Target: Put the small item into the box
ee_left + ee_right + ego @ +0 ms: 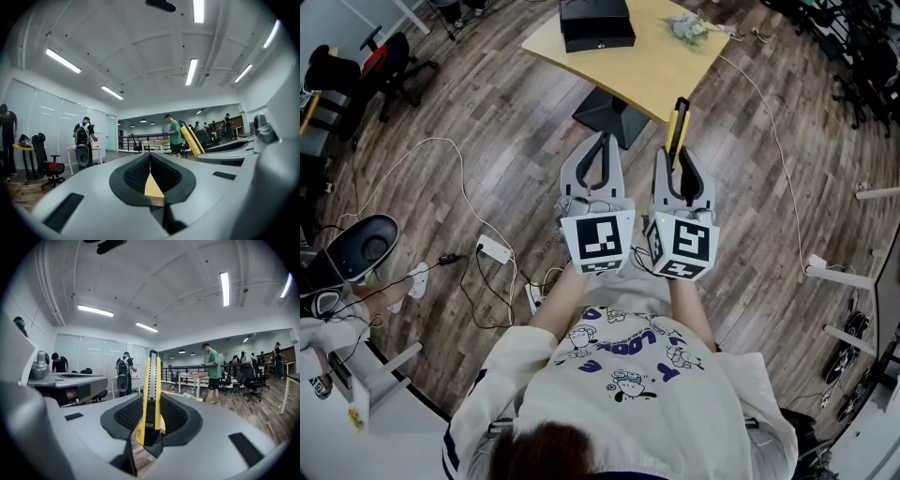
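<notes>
My right gripper (679, 159) is shut on a yellow and black utility knife (677, 129), which sticks out past the jaw tips towards the table. In the right gripper view the utility knife (149, 394) stands upright between the black pads. My left gripper (599, 157) is beside it, jaws shut with nothing between them; its view shows the pads (161, 177) meeting at a thin seam. A black box (596, 22) lies shut on the light wooden table (656, 67) ahead, well beyond both grippers.
A bunch of pale flowers (692, 28) lies on the table's far right. Cables and a white power strip (494, 248) trail over the wood floor at left. Office chairs (389, 58) stand at far left. Several people stand at desks in the room.
</notes>
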Tool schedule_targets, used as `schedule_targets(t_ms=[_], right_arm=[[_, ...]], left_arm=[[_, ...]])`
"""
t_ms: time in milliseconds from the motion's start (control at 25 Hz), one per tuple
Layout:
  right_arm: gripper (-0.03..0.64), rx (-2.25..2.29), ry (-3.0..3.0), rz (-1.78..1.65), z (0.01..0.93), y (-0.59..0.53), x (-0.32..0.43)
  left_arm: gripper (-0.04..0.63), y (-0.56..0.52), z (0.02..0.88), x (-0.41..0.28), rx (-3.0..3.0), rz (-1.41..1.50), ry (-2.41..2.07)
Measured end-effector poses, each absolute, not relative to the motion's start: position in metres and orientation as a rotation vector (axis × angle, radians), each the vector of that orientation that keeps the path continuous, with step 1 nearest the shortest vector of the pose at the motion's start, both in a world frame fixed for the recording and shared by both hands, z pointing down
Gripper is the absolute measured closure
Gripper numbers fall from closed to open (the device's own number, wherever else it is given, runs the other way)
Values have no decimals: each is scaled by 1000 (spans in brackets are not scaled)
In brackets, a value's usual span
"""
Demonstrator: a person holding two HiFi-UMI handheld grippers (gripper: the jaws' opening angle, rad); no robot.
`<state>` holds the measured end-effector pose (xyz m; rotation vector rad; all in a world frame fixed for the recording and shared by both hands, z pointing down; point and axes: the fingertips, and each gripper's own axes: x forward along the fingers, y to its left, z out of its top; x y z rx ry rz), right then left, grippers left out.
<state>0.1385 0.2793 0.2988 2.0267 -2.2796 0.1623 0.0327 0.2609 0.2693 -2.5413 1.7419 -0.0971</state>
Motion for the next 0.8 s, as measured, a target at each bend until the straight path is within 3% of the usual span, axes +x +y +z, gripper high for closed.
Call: schedule_targets(t_ms=[800], right_arm=[[495,2008,-2287,184,308,252,123]], left_arm=[[580,233,279,15,-2541,-120,1774]])
